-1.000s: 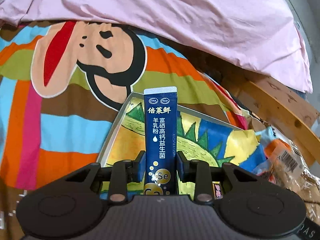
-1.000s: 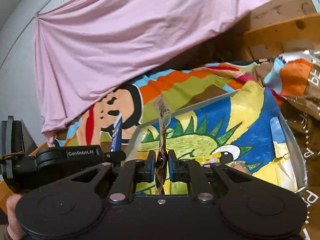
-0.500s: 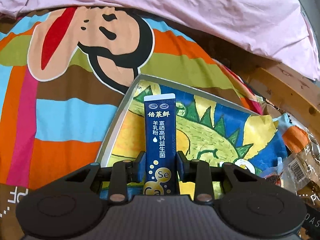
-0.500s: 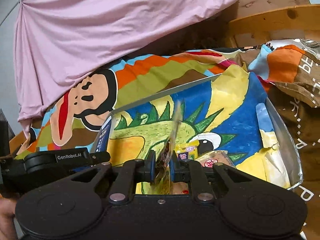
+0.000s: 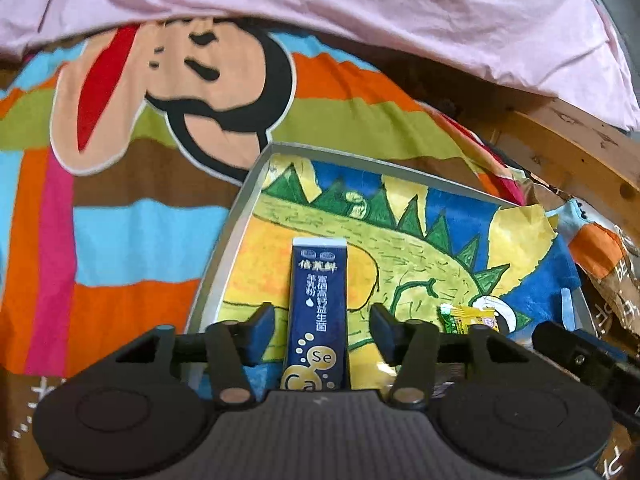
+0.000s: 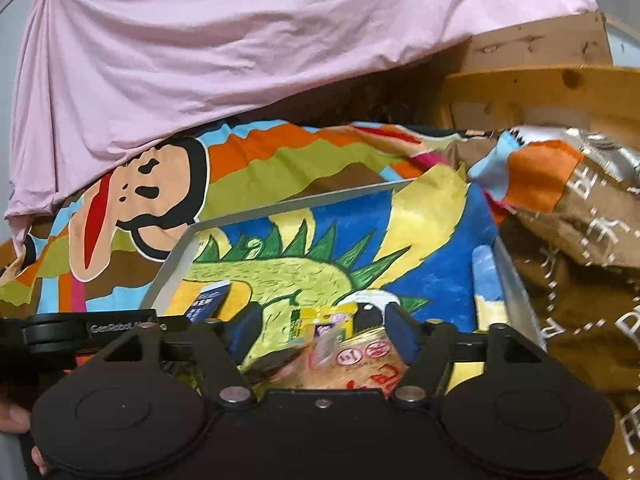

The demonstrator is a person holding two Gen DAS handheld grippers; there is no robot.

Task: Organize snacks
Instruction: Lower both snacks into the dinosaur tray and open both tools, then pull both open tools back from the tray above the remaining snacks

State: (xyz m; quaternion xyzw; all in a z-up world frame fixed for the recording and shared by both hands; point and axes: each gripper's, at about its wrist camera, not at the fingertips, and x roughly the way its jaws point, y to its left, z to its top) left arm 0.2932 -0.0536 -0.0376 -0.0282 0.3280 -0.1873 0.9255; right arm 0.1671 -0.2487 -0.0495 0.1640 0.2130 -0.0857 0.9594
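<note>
Sachet (image 5: 318, 312) | released into tray (image 5: 224, 256) as left tongs (image 5: 322, 334) were just parted | right tongs (image 6: 322, 330) likewise spread, emptied | both snacks judged delivered.

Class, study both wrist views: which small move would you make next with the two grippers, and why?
Probably draw both back out of the tray. The left gripper and right gripper have just been opening; the navy sachet stands clear of the pads, and snack packets lie in the tray.

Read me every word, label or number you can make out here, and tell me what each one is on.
"Se" and "Ca": blue sachet; its Chinese lines are blurred.
"GenRobot": left gripper body; the ending is blurred.
Red stamps and writing on the tan packet: unreadable.
White characters on the brown cloth: unreadable.
</note>
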